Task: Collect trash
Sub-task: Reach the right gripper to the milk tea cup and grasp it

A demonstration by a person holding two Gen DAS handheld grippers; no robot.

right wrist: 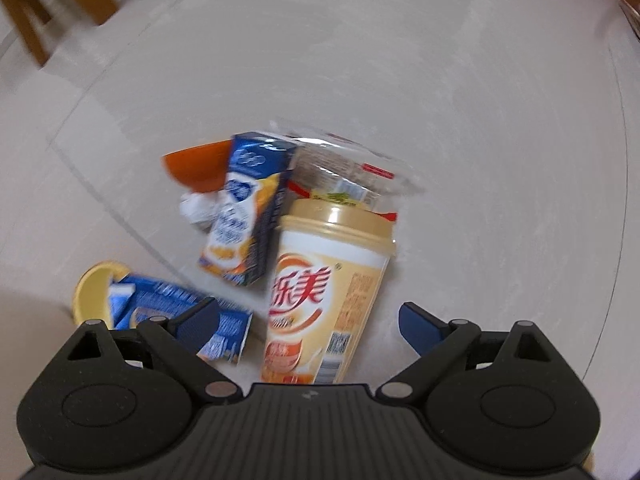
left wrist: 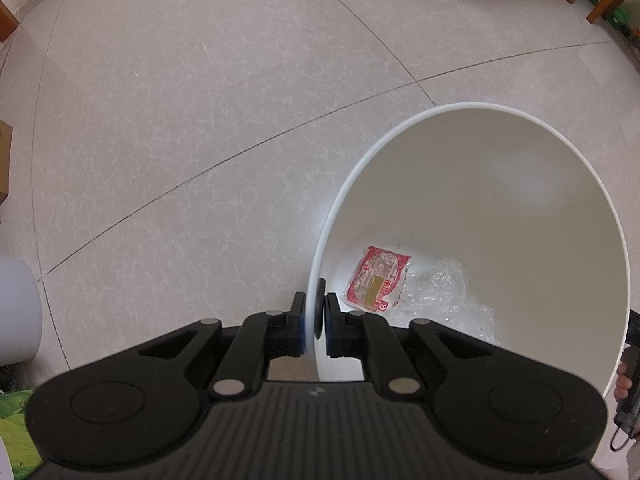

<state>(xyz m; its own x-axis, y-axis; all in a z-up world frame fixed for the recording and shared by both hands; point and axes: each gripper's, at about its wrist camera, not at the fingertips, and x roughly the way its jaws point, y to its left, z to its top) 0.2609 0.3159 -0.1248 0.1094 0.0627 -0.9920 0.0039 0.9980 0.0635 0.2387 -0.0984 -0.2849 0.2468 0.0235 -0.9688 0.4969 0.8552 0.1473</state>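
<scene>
the milk tea cup (right wrist: 328, 300) lay on the floor (right wrist: 480, 120) between my right tool's (right wrist: 310, 320) spread jaws, ready to grab; my left tool (left wrist: 316, 312) pinched the white bin's (left wrist: 560, 280) rim to steady it.

Readable print on the trash

The tall cream paper cup (right wrist: 324, 300) with a tan lid shows big red characters "乐美"; print on the blue cartons and red wrapper is too blurred.

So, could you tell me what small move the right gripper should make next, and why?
Probably ease the right gripper forward and close on the milk tea cup: its jaws are open and the cup lies between them, while the left gripper holds the white bin by its rim.
</scene>
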